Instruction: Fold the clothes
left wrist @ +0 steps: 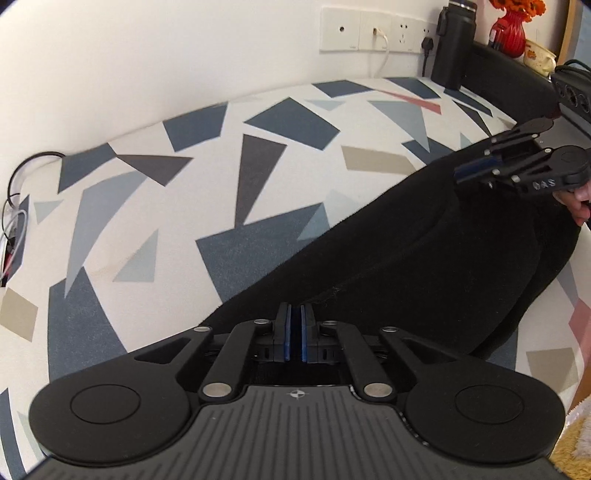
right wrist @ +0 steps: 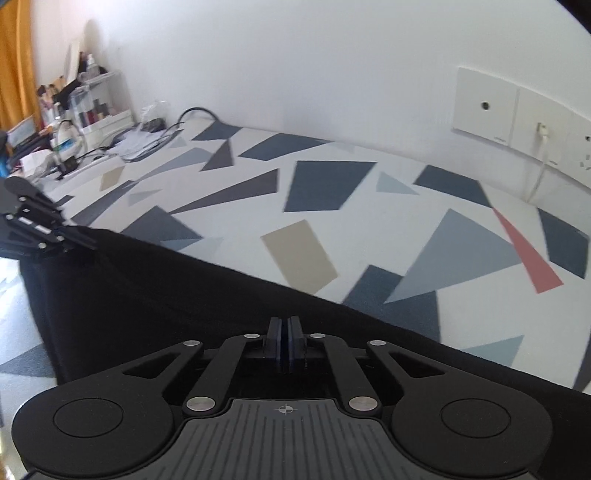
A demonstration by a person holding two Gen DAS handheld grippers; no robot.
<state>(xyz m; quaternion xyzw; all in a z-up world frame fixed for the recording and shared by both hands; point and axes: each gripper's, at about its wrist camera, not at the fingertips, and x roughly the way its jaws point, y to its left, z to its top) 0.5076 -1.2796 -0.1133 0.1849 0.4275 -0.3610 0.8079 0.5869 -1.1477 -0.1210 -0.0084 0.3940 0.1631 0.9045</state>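
A black garment [left wrist: 424, 258] lies over a surface covered in a white cloth with grey, blue and pink shapes [left wrist: 184, 184]. My left gripper [left wrist: 295, 314] is shut on the garment's near edge. My right gripper [left wrist: 461, 175] pinches the same garment farther right, with a hand [left wrist: 580, 206] behind it. In the right wrist view, the right gripper [right wrist: 283, 326] is shut on the black garment [right wrist: 166, 302]. The garment's top edge runs taut to the left gripper [right wrist: 83, 240] at the far left.
Wall sockets [left wrist: 373, 33] with plugged cables sit behind the surface, beside a black bottle [left wrist: 452, 40] and a red vase [left wrist: 511, 33]. Loose cables [left wrist: 14, 221] hang at the left end. A cluttered organiser [right wrist: 92, 107] stands at that end. Yellow fluffy fabric [left wrist: 576, 446] shows bottom right.
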